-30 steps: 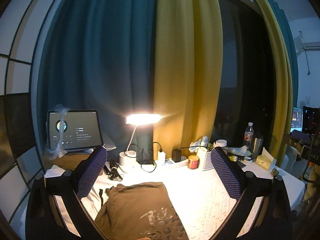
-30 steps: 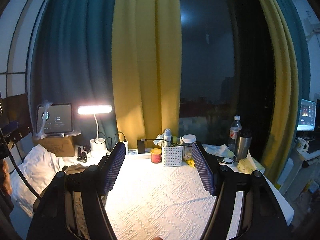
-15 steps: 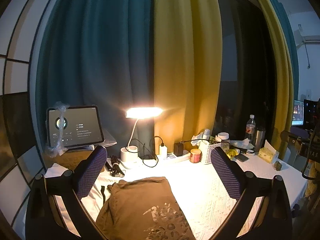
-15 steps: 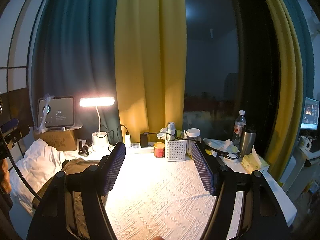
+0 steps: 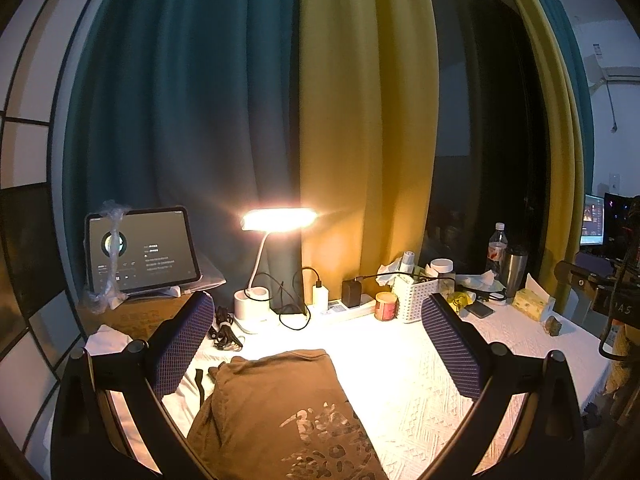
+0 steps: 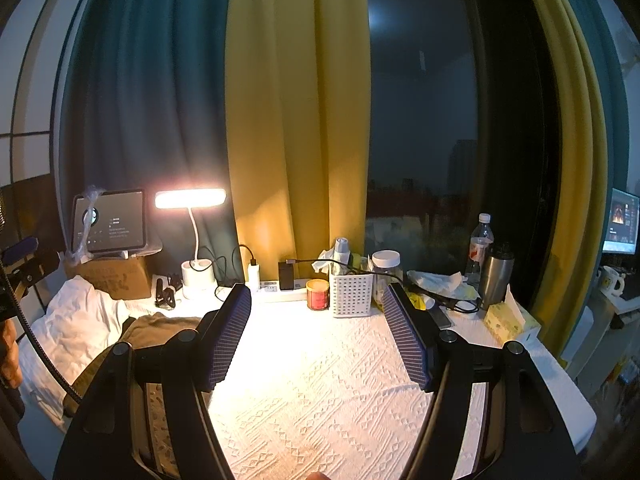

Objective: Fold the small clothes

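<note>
Shirt [image 5: 276, 412] between spread left gripper [image 5: 316, 340] fingers.

The left gripper [image 5: 316, 336] was held above the worktop with its fingers [image 5: 182, 340] spread wide apart, the padded faces at about 9 and 3 o'clock of its view, nothing between them. The right gripper [image 6: 316, 328] was held likewise, its fingers [image 6: 406, 336] also parted and gripping nothing, the black arms of each finger running down to about 7 and 5 o'clock. Both pointed forward and a little downward, level rather than rolled to either side.
</note>
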The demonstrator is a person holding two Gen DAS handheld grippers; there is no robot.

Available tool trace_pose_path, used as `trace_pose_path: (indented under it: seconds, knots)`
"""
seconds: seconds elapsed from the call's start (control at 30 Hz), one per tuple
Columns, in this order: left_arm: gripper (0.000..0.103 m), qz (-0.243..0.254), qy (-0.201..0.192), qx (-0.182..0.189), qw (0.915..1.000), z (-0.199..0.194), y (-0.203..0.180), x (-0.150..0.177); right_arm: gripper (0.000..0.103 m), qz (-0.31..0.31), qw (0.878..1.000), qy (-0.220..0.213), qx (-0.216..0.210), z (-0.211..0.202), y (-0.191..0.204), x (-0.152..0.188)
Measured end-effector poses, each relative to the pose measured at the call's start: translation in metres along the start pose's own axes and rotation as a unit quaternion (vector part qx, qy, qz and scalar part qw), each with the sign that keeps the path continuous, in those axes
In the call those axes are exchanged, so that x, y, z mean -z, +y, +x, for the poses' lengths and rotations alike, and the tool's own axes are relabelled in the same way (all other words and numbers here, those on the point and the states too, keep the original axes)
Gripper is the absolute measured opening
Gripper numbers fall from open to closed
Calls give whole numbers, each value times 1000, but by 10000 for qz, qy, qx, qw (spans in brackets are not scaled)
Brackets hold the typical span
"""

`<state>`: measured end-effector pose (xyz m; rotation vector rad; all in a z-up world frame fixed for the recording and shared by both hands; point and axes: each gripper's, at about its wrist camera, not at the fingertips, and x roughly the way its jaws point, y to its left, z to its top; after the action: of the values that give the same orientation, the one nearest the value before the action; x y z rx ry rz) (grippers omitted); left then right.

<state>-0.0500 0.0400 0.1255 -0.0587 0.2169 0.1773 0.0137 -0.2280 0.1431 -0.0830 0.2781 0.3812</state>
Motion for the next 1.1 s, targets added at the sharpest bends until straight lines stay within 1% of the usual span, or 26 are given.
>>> trace_pose_path:
  seconds: [0.2, 0.4, 0.63, 1.1]
  knots:
    - [102, -5, 7, 35, 10000, 1, 0, 1, 71, 1, 10000, 20, -7, 1, 0, 1]
    - [102, -8, 57, -109, 9999, 5, 2, 2, 72, 13, 10000, 71, -14, 5, -1, 2]
    - [102, -27, 90, -68, 9999, 6, 2, 3, 72, 3, 10000, 78, -14, 6, -3, 3]
    - [102, 119, 113, 26, 9999, 13, 1, 4, 72, 0, 10000, 85, -14, 8, -3, 4]
